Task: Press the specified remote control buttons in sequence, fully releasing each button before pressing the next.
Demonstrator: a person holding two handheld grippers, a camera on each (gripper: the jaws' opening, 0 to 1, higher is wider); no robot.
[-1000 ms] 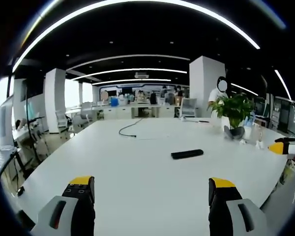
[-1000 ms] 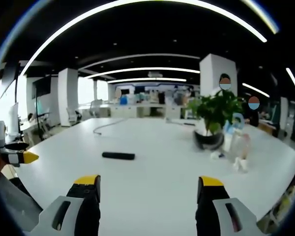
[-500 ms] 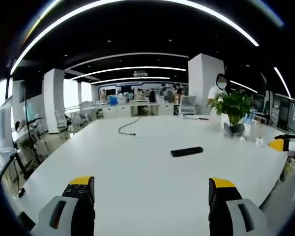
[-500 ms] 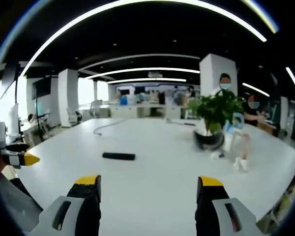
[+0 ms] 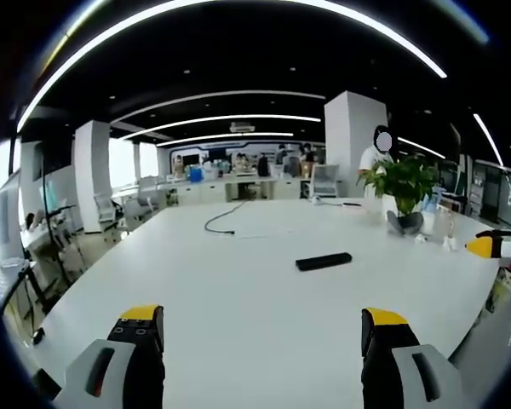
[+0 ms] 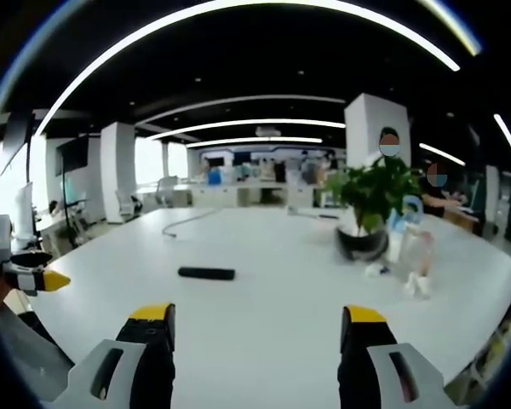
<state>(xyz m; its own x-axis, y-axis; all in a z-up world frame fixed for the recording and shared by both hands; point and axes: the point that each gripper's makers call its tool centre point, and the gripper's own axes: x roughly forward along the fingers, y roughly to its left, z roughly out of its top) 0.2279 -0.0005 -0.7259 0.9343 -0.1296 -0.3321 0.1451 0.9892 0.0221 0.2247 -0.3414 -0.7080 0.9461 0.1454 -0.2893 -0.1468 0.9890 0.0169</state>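
A black remote control point(image 5: 324, 262) lies flat on the white table point(image 5: 238, 290), out past the middle. My left gripper point(image 5: 260, 328) hovers over the near edge, jaws wide apart and empty, the remote ahead and slightly right. In the right gripper view the same remote point(image 6: 206, 273) lies ahead to the left of my right gripper point(image 6: 257, 324), which is open with nothing between its jaws. The right gripper's yellow tip point(image 5: 484, 248) juts in at the right edge of the left gripper view. The left gripper's yellow tip point(image 6: 44, 279) enters from the left of the right gripper view.
A potted plant point(image 6: 368, 209) stands at the table's right side with bottles point(image 6: 413, 247) and small items beside it. A black cable point(image 5: 221, 221) trails across the far part of the table. Office chairs, desks and people stand in the background.
Both views have shifted only slightly; the remote sits a touch higher in the left gripper view from camera motion. Nothing on the table has moved.
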